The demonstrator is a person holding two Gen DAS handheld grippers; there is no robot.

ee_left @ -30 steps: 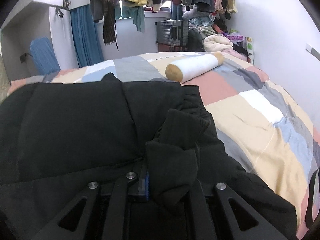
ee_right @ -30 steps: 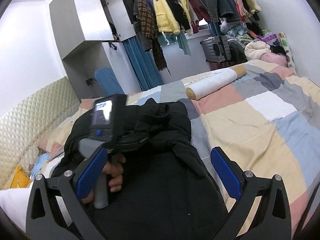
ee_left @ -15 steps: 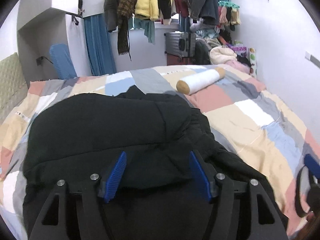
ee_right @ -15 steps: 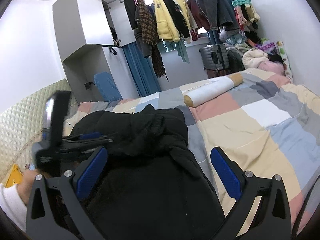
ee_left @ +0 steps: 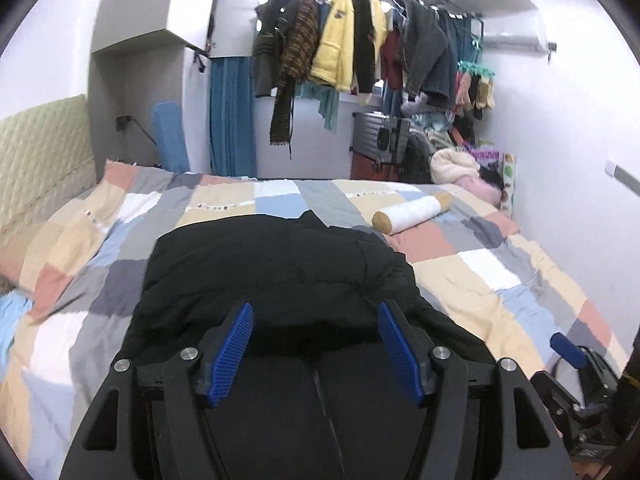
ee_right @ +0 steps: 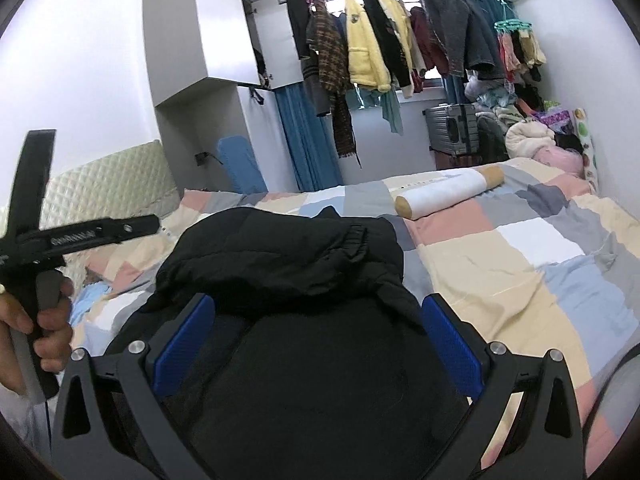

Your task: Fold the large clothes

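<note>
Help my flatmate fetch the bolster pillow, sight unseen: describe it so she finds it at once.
Start at the patchwork bed, then look beyond the folded black jacket, toward the suitcase end. The bolster pillow lies there: the only white cylinder, with tan end caps.

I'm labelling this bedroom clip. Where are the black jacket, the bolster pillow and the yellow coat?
black jacket (ee_left: 280, 264): left wrist view, on its folded upper layer.
bolster pillow (ee_right: 444, 194): right wrist view, on its white middle section.
yellow coat (ee_right: 362, 52): right wrist view, on the chest of the hanging coat.
</note>
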